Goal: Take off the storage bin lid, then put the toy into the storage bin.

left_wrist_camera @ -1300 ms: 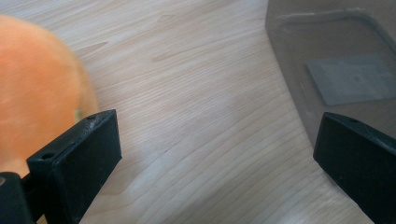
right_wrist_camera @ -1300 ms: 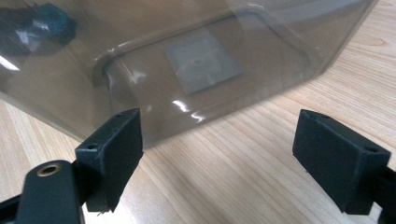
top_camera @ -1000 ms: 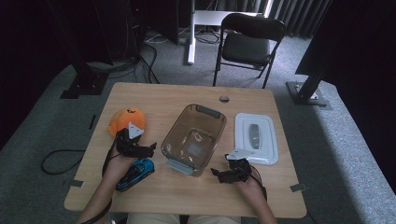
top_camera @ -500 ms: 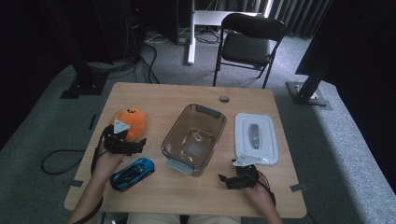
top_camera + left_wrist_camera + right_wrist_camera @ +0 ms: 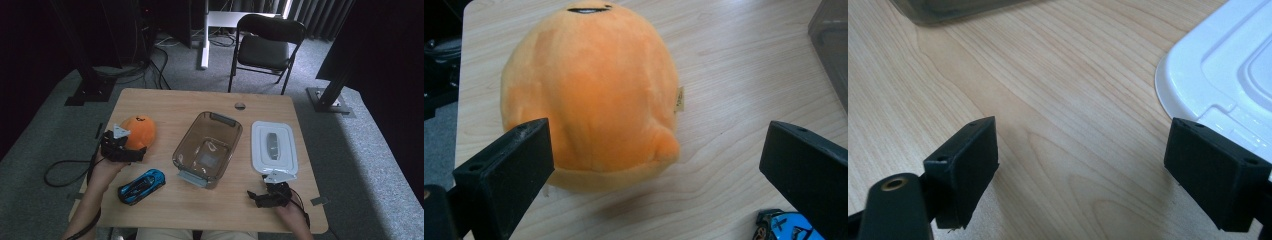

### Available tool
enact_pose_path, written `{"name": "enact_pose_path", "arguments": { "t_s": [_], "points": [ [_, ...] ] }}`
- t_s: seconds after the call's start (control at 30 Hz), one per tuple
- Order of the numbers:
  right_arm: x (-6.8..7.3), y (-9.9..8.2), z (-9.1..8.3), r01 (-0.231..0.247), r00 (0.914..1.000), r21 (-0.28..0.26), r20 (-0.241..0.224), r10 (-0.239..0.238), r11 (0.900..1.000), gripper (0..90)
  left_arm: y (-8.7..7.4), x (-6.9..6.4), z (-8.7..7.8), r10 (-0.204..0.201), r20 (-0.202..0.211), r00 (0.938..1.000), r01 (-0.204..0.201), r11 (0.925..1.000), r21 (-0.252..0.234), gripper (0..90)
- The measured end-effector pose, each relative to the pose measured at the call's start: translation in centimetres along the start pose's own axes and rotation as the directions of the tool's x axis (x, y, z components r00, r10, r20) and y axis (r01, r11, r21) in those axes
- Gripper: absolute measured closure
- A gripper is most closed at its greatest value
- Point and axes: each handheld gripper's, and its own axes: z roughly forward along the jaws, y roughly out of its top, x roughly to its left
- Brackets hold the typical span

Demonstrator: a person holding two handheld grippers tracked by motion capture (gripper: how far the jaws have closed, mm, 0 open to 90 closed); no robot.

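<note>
The left gripper, jaws spread wide, sits just at the near side of the orange plush toy at the table's left, while the right gripper, jaws also spread, rests near the white lid.
</note>
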Motion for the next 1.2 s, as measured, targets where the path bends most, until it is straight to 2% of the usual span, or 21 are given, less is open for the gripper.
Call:
{"name": "enact_pose_path", "arguments": {
  "t_s": [0.17, 0.33, 0.4, 0.47, 0.57, 0.63, 0.73, 0.87, 0.97, 1.07, 1.2],
  "points": [
    [0.2, 0.1, 0.3, 0.021, 0.9998, 0.026, 0.0, -0.021, 0.9994, 13.2, 0.4, 0.9, 0.0, 0.008, -0.025, 0.9996, -0.008, 1.0, -0.006, 1.5],
    [0.2, 0.1, 0.3, 0.019, 0.9998, 0.028, -0.001, -0.019, 0.9994, 13.0, 1.1, 2.2, 0.3, -0.024, -0.013, 0.9996, 0.024, 0.9994, -0.025, 1.5],
    [0.2, 0.1, 0.3, 0.019, 0.9998, 0.028, -0.001, -0.019, 0.9994, 13.0, 1.3, 2.5, 0.8, -0.042, -0.012, 0.999, 0.042, 0.999, -0.017, 1.5],
    [0.2, 0.1, 0.3, 0.019, 0.9998, 0.028, -0.001, -0.019, 0.9994, 13.0, 1.6, 2.5, 1.3, -0.035, -0.012, 0.9993, 0.035, 0.9994, -0.004, 1.5],
    [0.2, 0.1, 0.3, 0.019, 0.9998, 0.028, -0.001, -0.019, 0.9994, 13.0, 1.9, 3.0, 2.3, -0.058, -0.003, 0.9983, 0.058, 0.9982, 0.013, 1.5],
    [0.2, 0.1, 0.3, 0.017, 0.9999, 0.027, 0.001, -0.017, 0.9995, 12.9, 2.1, 3.2, 2.9, -0.058, -0.009, 0.9982, 0.059, 0.9981, 0.021, 1.5],
    [0.2, 0.1, 0.2, 0.016, 0.9999, 0.028, 0.001, -0.016, 0.9995, 12.9, 2.1, 3.5, 4.0, -0.056, -0.017, 0.9983, 0.057, 0.9968, 0.057, 1.5],
    [0.2, 0.1, 0.2, 0.016, 0.9999, 0.028, 0.001, -0.016, 0.9995, 13.0, 1.6, 3.7, 5.5, -0.047, -0.036, 0.9983, 0.051, 0.9914, 0.12, 1.5],
    [0.2, 0.1, 0.2, 0.014, 0.9999, 0.028, 0.003, -0.014, 0.9995, 13.0, 1.1, 3.9, 6.2, -0.067, -0.019, 0.9976, 0.069, 0.9897, 0.126, 1.5],
    [0.2, 0.1, 0.2, 0.012, 0.9999, 0.027, 0.005, -0.012, 0.9996, 13.0, 0.6, 4.0, 6.7, -0.06, -0.016, 0.9981, 0.062, 0.9856, 0.157, 2.0],
    [0.2, 0.1, 0.2, 0.009, 0.9999, 0.028, 0.008, -0.009, 0.9996, 13.0, 0.2, 4.2, 6.6, -0.073, -0.006, 0.9973, 0.073, 0.9821, 0.174, 14.9]
  ]
}}
